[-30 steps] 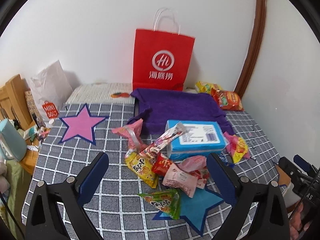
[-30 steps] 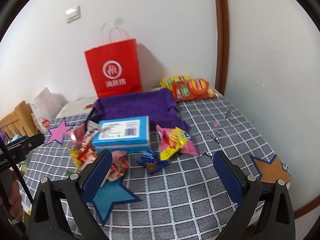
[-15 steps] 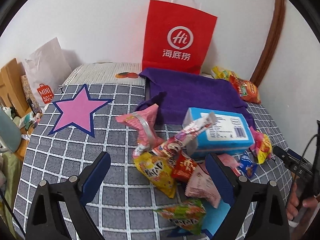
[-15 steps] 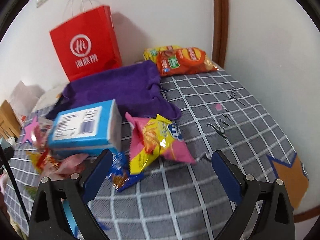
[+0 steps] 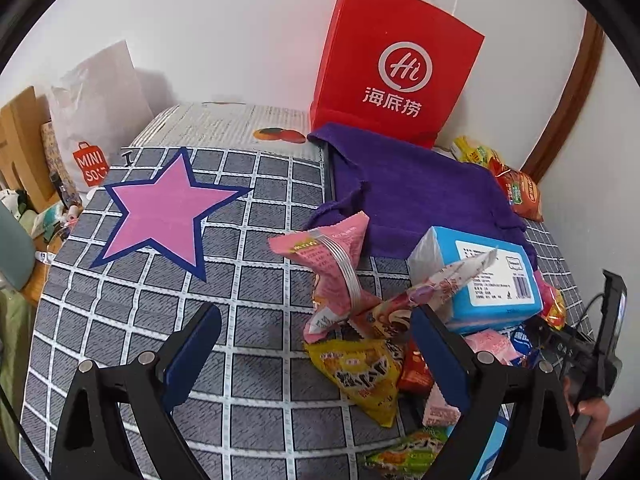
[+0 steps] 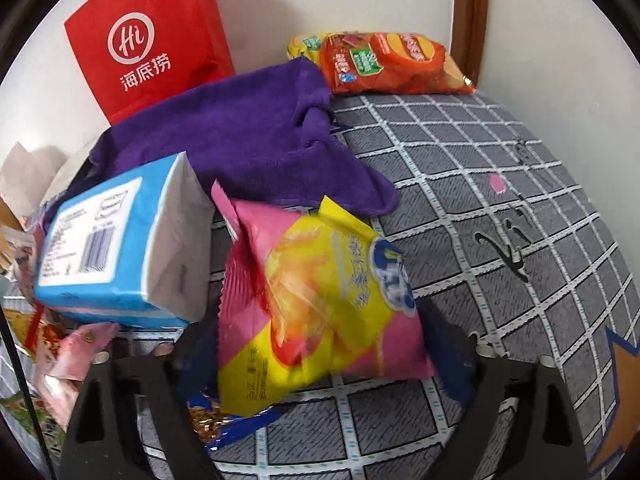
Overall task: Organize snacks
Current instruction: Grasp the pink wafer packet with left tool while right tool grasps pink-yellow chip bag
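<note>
On the far left, my left gripper [image 5: 316, 354] hangs wide open and empty over the grey checked cloth [image 5: 256, 384], just short of the snack heap; a pink star patch [image 5: 160, 212] lies beyond it. Between and past its fingers sit a pink wafer pack [image 5: 336, 264] and a yellow packet [image 5: 366, 380], with a blue box [image 5: 496, 280] resting on the pile to the right.

Moving right, my right gripper [image 6: 320, 344] is down around a pink-and-yellow snack bag [image 6: 316, 300]. Its jaws are closing with the bag between them; I can't tell whether the pads press on it yet, since the bag hides most of both. The bag lies just beside the blue box, in front of the purple towel [image 6: 248, 132], with a red paper bag [image 6: 144, 40] against the wall.

I judge this the first pick: securing that bag. Next I need a firm but gentle pinch across its puffy middle, then a clean lift clear of the small blue wrapper [image 6: 236, 424] beneath.
</note>
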Tool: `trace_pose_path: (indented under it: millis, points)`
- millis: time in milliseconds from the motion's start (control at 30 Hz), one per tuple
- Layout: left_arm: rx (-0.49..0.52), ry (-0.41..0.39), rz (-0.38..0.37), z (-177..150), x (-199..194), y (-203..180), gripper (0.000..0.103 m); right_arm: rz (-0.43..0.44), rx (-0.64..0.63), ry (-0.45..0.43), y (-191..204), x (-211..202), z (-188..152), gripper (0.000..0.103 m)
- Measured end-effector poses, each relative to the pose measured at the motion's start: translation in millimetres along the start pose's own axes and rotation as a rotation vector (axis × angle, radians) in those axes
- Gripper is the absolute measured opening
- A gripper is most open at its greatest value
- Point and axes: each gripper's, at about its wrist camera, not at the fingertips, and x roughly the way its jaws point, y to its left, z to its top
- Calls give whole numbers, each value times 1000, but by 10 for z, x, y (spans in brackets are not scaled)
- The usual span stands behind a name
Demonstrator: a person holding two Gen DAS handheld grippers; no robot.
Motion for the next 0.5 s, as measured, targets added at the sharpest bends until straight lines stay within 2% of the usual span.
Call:
trace_pose_path:
  millis: [133, 333, 400, 500]
  points:
    - [13, 22, 21, 70, 174, -35, 94, 7, -1, -23, -37, -86, -56, 82]
    - [6, 52, 60, 134, 456, -71, 94, 23, 18, -41, -102, -258, -125, 81]
    - [-10, 63, 56, 148, 538, -68, 87, 18, 13, -43, -113, -291, -134, 81]
    - [-15, 95, 40, 146, 642, -69, 62, 25, 17, -46, -130, -342, -154, 81]
